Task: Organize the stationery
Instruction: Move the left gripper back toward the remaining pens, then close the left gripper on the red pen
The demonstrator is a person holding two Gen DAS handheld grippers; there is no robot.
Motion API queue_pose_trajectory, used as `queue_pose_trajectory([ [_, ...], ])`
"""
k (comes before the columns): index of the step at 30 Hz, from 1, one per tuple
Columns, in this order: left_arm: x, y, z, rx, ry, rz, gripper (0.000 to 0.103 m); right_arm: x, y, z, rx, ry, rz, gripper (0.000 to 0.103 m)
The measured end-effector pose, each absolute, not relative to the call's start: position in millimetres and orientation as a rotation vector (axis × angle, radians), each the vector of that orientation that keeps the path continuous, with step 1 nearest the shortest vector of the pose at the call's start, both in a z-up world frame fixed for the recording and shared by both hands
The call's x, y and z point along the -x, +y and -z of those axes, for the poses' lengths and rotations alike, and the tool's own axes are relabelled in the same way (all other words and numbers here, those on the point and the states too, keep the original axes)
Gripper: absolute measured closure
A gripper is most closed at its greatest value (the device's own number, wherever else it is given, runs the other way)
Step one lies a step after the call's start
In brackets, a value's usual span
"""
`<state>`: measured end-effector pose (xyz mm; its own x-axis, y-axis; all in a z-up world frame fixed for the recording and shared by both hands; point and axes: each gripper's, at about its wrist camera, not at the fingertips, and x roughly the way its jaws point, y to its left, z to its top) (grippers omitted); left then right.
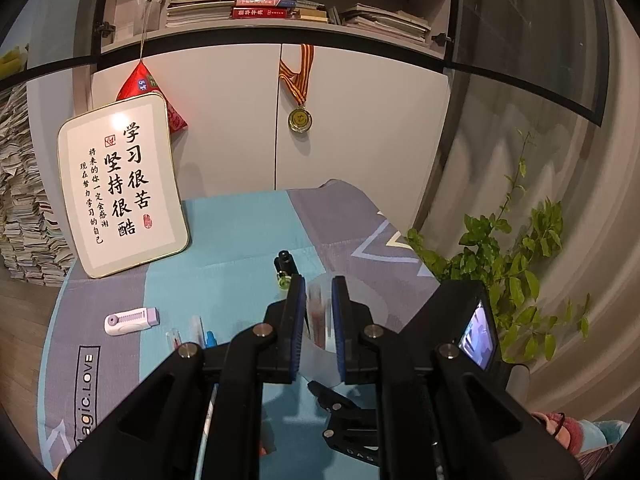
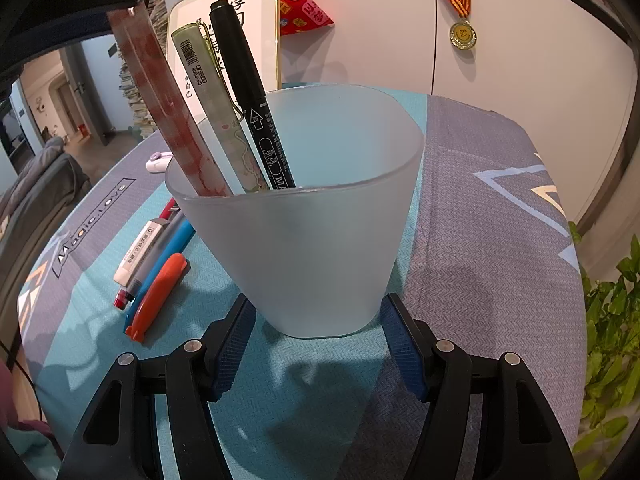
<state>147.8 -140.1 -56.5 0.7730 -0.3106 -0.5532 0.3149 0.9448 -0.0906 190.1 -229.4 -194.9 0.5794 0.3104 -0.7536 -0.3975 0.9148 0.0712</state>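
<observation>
The jaws of the left gripper (image 1: 319, 320) are clenched on a translucent red ruler (image 2: 160, 96). Its lower end already stands inside the frosted cup (image 2: 304, 216), at the left side, and its top leans away to the left under the gripper. The jaws of the right gripper (image 2: 318, 344) stand on both sides of the cup base. Whether the blue pads press the wall or only stand just beside it, I cannot tell; the gripper seems there to steady the cup.

Inside the cup, right of the ruler, a green patterned pen (image 2: 216, 112) and a black marker (image 2: 248, 92) lean the same way. On the surface (image 2: 480, 208), covered with a blue and grey cloth, more stationery waits left of the cup: an orange pen (image 2: 158, 292), a blue pen (image 2: 160, 268) and a white eraser (image 2: 138, 250) lie close together, and a purple and white correction tape (image 1: 132, 320) lies farther off.

The risk, in my judgement, is the lean. All three long things load the left wall, so if the ruler is released while it tilts so much, it may lever the light cup over or slide out across the rim. If the right jaws only stand beside the base, they will not stop this.
</observation>
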Motion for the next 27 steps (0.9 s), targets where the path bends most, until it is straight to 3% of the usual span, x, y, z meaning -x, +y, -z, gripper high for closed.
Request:
queue_pose_trajectory([
  [9, -143, -120, 44, 0.018, 0.551, 0.299, 0.088, -190, -229, 195, 0.111, 0.859, -0.415, 0.036],
  [13, -147, -88, 45, 0.040, 0.541, 0.194, 0.080, -190, -229, 195, 0.112, 0.859, -0.415, 0.036],
  [27, -204, -34, 138, 0.061, 0.858, 0.025, 0.080, -190, -229, 195, 0.112, 0.859, -0.415, 0.036],
])
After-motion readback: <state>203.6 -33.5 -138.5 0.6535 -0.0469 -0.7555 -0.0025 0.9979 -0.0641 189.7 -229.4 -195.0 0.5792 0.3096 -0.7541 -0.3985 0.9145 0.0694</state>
